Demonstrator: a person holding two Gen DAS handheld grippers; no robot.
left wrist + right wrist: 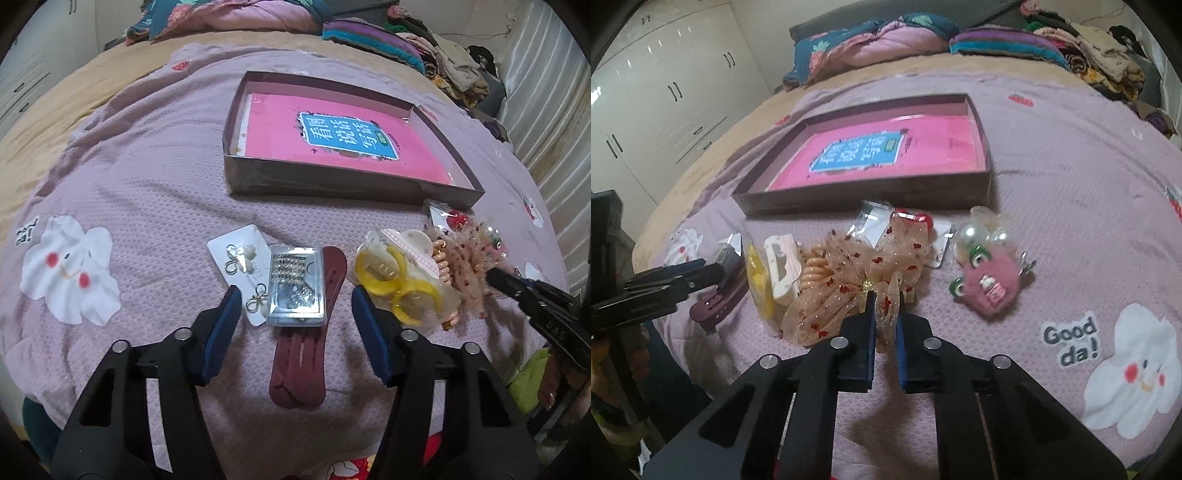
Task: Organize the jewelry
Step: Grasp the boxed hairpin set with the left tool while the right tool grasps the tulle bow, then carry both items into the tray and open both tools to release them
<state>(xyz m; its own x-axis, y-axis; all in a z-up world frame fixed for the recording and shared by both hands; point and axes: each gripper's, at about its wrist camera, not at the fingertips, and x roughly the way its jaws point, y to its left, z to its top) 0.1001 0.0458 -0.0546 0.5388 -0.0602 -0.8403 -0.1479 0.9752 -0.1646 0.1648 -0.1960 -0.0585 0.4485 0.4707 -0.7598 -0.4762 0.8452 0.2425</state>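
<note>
A shallow brown box (pixel 332 184) with a pink book (pixel 332 136) inside lies on the bed; it also shows in the right wrist view (pixel 871 192). My left gripper (pixel 295 299) is open, its jaws either side of a clear case of rhinestone pieces (pixel 295 286) that lies on a maroon hair clip (pixel 301 358). A white earring card (pixel 240 258) lies to the left. My right gripper (pixel 886 299) is shut on a sheer beige bow with red dots (pixel 849 288), and it shows in the left wrist view (pixel 495 277). Yellow (pixel 395 280) and cream (pixel 413 247) claw clips lie beside the bow.
A pink fluffy charm with pearls and green beads (pixel 986 280) lies right of the bow. Small plastic packets (pixel 886 221) lie behind it. Folded quilts (pixel 871 40) and clothes (pixel 1100 51) pile at the bed's far end. White wardrobes (pixel 665 92) stand left.
</note>
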